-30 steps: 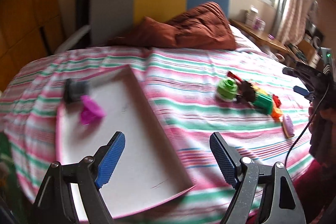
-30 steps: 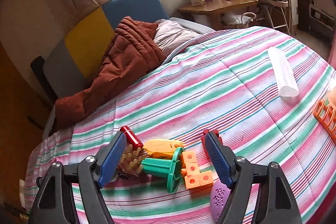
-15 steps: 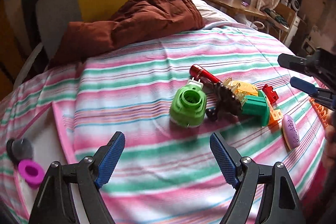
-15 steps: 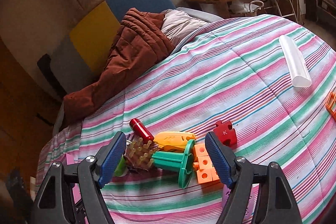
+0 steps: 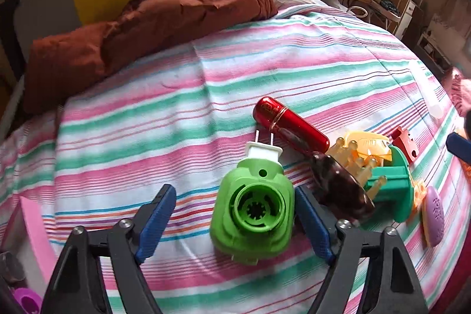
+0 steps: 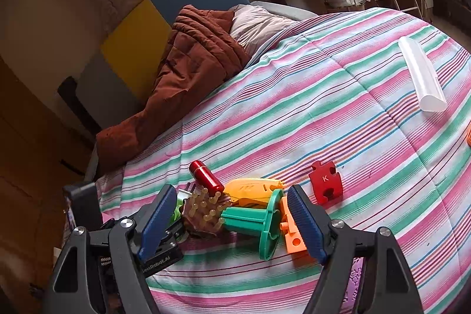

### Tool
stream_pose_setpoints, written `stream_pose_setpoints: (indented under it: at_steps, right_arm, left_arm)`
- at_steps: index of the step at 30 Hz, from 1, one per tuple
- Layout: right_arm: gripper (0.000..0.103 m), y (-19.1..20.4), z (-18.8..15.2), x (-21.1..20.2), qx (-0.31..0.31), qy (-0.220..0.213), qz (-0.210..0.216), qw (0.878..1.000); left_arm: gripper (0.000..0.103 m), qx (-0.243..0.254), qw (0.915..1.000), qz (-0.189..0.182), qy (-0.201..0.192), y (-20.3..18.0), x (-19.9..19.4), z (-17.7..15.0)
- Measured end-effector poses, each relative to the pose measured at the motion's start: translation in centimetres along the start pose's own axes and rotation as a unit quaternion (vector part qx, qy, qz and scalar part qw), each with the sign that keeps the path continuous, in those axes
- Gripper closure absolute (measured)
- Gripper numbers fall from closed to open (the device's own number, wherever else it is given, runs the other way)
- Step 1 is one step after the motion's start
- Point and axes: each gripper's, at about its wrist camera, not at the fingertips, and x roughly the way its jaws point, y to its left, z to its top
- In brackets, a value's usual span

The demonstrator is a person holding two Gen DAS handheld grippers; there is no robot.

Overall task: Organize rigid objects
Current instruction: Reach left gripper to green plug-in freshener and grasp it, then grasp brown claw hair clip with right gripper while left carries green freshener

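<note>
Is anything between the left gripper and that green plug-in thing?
Nothing visible. The green plug-in already lies between the closing jaws of the left gripper. The brown brush crowds the right finger from outside.

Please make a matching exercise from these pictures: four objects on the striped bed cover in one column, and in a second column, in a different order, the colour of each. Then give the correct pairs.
Objects:
1. plug-in device
2. cylinder case
3. puzzle piece with the letter K
4. long tube

Colours:
A. white
B. light green
C. shiny dark red
D. flat red

Pairs: 1-B, 2-C, 3-D, 4-A
</note>
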Motion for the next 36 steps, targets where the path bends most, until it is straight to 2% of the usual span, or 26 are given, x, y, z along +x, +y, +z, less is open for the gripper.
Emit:
stream_pose_setpoints:
  at_steps: [1,2,3,4,10,14,21,27,36]
  right_arm:
    - [0.024,0.0,0.0,0.0,0.000,0.001,0.000,1.000]
    - [0.024,0.0,0.0,0.1,-0.001,0.001,-0.001,1.000]
    - [0.024,0.0,0.0,0.1,-0.003,0.001,-0.004,1.000]
    - [0.024,0.0,0.0,0.1,-0.004,0.001,-0.006,1.000]
    - [0.024,0.1,-0.1,0.4,-0.010,0.005,-0.011,1.000]
    - [0.024,0.6,-0.4,0.8,-0.023,0.016,-0.011,1.000]
    - [0.024,2.5,-1.6,2.1,-0.076,0.049,-0.010,0.996]
    - [0.024,5.3,-3.3,3.2,-0.152,0.071,-0.008,0.986]
    - [0.024,8.7,-3.3,6.9,-0.258,0.087,-0.068,0.960]
  left_arm:
    - [0.035,-0.007,0.9999,-0.012,0.006,0.2,0.4,-0.1]
    - [0.045,-0.008,0.9999,-0.014,0.006,0.0,0.4,-0.3]
    - [0.051,0.000,1.0000,-0.002,-0.003,-0.2,0.1,-0.5]
    - [0.050,0.002,1.0000,0.005,-0.007,-0.2,-0.1,-0.9]
    - [0.051,-0.048,0.9988,-0.010,-0.003,0.9,-2.4,-4.4]
    - [0.051,-0.051,0.9986,-0.010,-0.006,0.2,-4.4,-7.7]
    - [0.051,-0.078,0.9964,-0.022,-0.022,0.0,-8.0,-12.1]
    - [0.050,-0.079,0.9955,-0.028,-0.044,-0.4,-11.0,-14.4]
    - [0.050,-0.107,0.9911,-0.040,-0.069,1.2,-14.8,-17.1]
